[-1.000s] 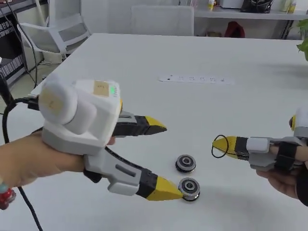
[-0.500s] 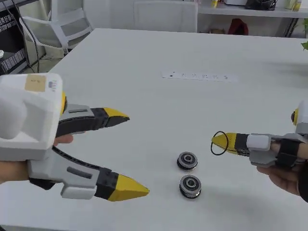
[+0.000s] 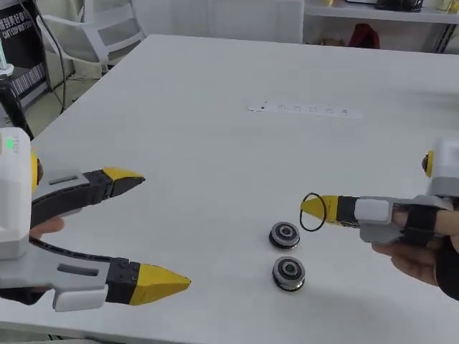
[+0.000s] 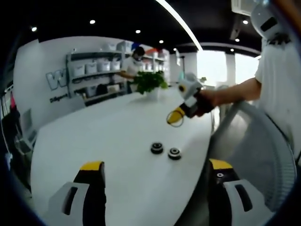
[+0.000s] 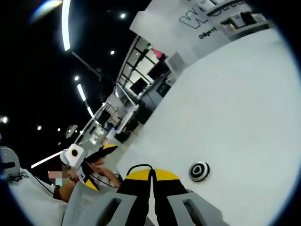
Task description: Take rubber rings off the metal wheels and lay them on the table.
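Two dark-rimmed metal wheels [image 3: 285,234] [image 3: 288,272] lie flat side by side on the white table [image 3: 215,143]. My right gripper [image 3: 310,208] hovers just right of the upper wheel, shut on a thin black rubber ring [image 3: 313,212] that hangs from its yellow tips. In the right gripper view the jaws are pressed together, with the ring [image 5: 139,166] arching over the tip and one wheel [image 5: 199,171] beside them. My left gripper [image 3: 159,229] stands wide open and holds nothing, well left of the wheels. The left gripper view has both wheels [image 4: 156,148] [image 4: 174,153] ahead of it.
A white power strip [image 3: 301,110] lies flat farther back on the table. Office chairs [image 3: 107,36] stand past the far left corner. The table's near edge runs just below my left gripper. A potted plant [image 4: 149,82] sits at the table's far end.
My left gripper has drawn back to the left, away from the lower wheel, and stays open. The right gripper has barely moved and still holds the ring.
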The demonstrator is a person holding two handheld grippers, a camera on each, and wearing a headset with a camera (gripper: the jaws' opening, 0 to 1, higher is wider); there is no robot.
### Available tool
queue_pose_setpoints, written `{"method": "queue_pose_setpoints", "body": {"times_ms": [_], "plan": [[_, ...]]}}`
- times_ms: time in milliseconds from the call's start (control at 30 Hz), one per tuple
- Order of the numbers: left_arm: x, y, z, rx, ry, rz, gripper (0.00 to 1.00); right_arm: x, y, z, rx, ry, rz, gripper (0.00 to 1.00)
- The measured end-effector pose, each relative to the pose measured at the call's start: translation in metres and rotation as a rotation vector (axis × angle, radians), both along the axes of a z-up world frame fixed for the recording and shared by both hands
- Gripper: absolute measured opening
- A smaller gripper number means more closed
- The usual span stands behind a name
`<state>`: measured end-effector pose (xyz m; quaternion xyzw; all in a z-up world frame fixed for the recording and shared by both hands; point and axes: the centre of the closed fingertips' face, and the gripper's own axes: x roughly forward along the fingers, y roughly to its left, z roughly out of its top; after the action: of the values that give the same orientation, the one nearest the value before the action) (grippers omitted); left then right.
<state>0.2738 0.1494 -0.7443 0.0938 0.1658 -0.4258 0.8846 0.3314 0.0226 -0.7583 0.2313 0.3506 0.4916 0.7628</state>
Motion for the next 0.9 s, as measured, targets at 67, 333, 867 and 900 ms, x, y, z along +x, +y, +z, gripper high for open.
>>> {"method": "queue_pose_setpoints", "body": {"times_ms": [67, 333, 867, 900], "plan": [[0.0, 0.001, -0.005, -0.012, 0.008, 0.02, 0.92, -0.003, 0.002, -0.001, -0.023, -0.021, 0.023, 0.0], [-0.007, 0.0, -0.024, -0.053, 0.078, 0.059, 0.94, -0.006, 0.01, 0.0, -0.079, -0.093, 0.075, 0.0], [-0.004, 0.004, -0.025, -0.087, 0.096, 0.099, 1.0, 0.007, 0.043, 0.016, -0.159, -0.224, 0.156, 0.0], [-0.005, 0.004, -0.025, -0.088, 0.095, 0.099, 1.0, 0.006, 0.047, 0.015, -0.166, -0.228, 0.166, 0.0]]}}
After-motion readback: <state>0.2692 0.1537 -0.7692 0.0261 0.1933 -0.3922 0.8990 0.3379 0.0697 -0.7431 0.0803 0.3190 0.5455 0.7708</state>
